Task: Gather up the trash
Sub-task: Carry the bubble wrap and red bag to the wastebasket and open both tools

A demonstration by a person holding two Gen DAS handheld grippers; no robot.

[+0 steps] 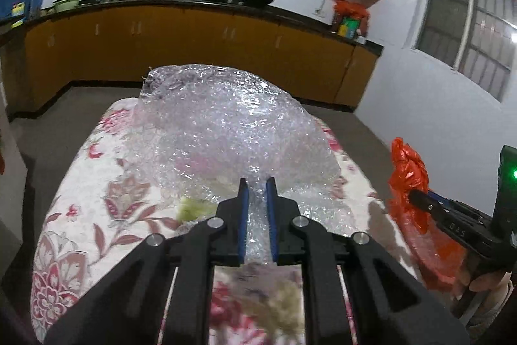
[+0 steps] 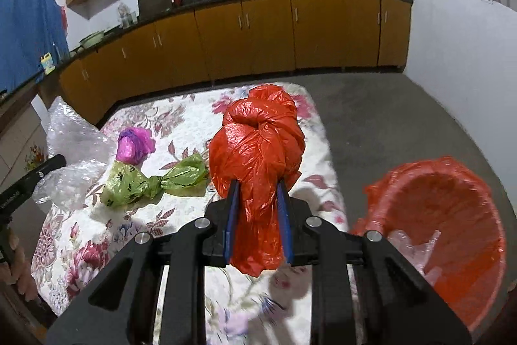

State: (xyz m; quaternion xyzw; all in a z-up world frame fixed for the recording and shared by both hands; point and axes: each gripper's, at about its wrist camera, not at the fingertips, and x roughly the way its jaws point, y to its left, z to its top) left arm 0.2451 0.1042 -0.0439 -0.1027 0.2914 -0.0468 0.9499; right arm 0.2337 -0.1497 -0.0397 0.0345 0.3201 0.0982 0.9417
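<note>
**Above the floral table: both grippers loaded**

At the lower centre of the left wrist view, the left gripper (image 1: 257, 183) is clamped on a sheet of clear bubble wrap (image 1: 226, 125); the sheet bunches between the blue pads and billows upward toward the frame centre.

At the lower centre of the right wrist view, the right gripper (image 2: 257, 186) is clamped on a knotted red plastic bag (image 2: 258, 144), which fills the frame centre.

Below both grippers lies the table (image 2: 181, 122), covered by a floral cloth. On it, left of centre in the right wrist view, rest a knotted green bag (image 2: 152, 181) and, just above it, a purple bag (image 2: 134, 144), close together.

At the lower right of that view stands a bin (image 2: 452, 215) lined with red plastic, beside the table edge, with clear plastic inside.

Orange cabinets (image 2: 258, 34) run across the upper frame.
</note>
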